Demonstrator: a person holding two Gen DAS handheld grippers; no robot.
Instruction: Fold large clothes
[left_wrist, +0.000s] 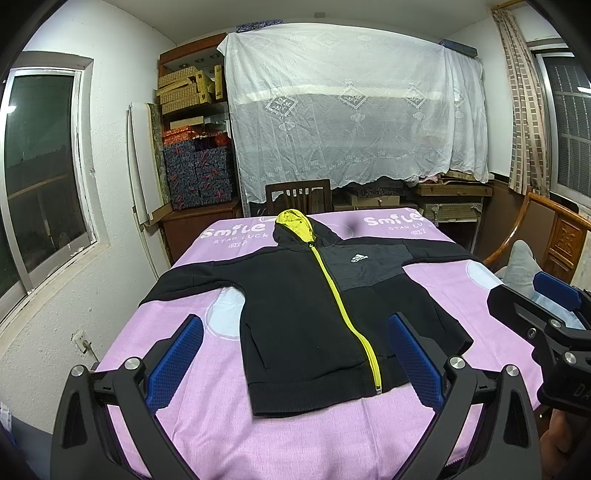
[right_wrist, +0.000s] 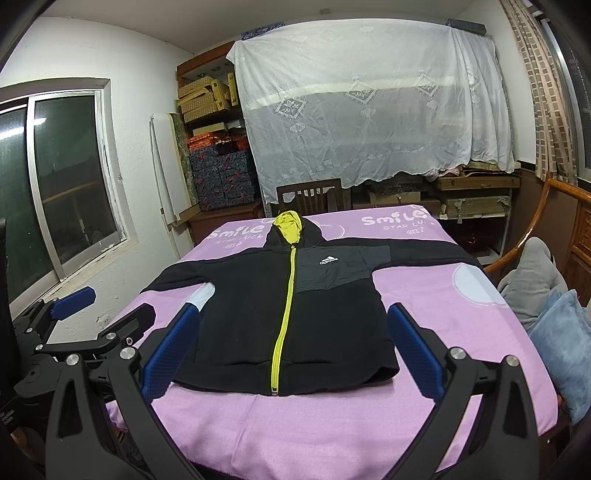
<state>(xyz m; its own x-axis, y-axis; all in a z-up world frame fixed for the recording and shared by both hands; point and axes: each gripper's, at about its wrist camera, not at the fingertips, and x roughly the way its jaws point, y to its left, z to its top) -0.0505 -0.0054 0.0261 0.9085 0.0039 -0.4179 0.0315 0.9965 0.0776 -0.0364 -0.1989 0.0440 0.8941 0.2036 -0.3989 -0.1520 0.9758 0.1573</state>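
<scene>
A black zip hoodie (left_wrist: 295, 314) with a yellow zipper and a yellow hood lining lies flat and face up on the pink cloth of the table (left_wrist: 295, 435), sleeves spread to both sides. The right wrist view shows the same hoodie (right_wrist: 240, 314) on the table (right_wrist: 295, 432). My left gripper (left_wrist: 295, 362) hovers open above the near hem, nothing between its blue pads. My right gripper (right_wrist: 291, 354) is open too, above the hem and empty. The right gripper (left_wrist: 532, 299) shows at the right edge of the left wrist view, and the left gripper (right_wrist: 107, 306) at the left of the right wrist view.
A wooden chair (left_wrist: 298, 195) stands behind the far table edge, before shelves draped with a white lace cloth (left_wrist: 351, 107). Stacked boxes (left_wrist: 199, 173) fill the back left. A window (left_wrist: 40, 177) is on the left wall. A wooden seat with cushions (right_wrist: 554, 314) sits at the right.
</scene>
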